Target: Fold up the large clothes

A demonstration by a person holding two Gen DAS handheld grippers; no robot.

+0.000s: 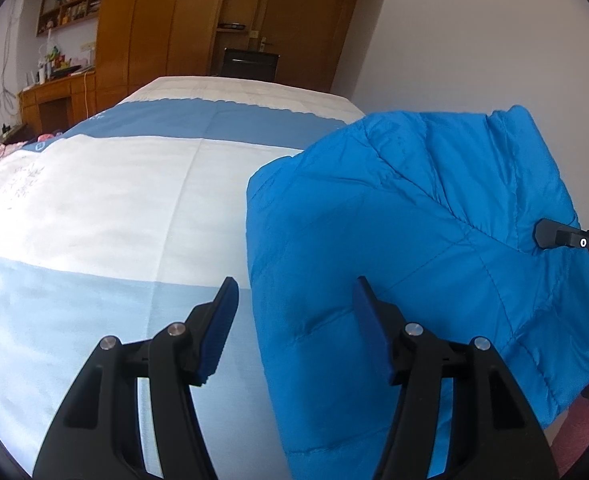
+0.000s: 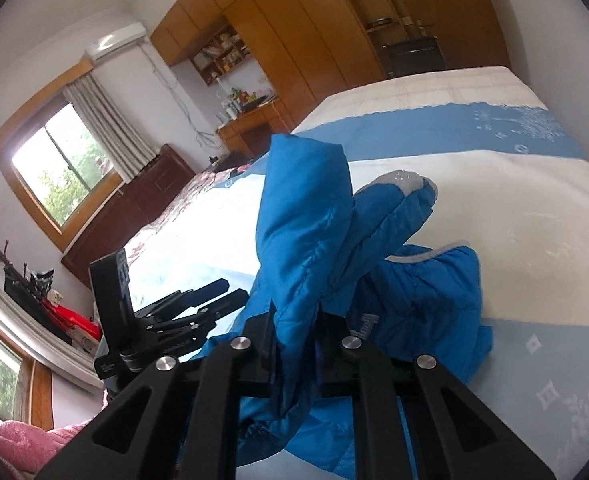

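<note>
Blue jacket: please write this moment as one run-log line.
blue jacket: lifted over bed | right tongs: shut on jacket | left tongs: open, empty

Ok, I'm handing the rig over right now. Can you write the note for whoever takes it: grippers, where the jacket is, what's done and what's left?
Right gripper: shut on a fold of the blue puffer jacket, lifting that part off the bed.
Left gripper: open, nothing between its pads, hovering at the jacket's left edge.
Jacket: near the bed's corner, bunched, partly raised, the rest lying on the blue and white cover; grey lining shows at one end.
Done: one grip taken. No neat fold visible yet.
Left: take a second hold with the left gripper, spread the jacket flat, then fold it.
</note>
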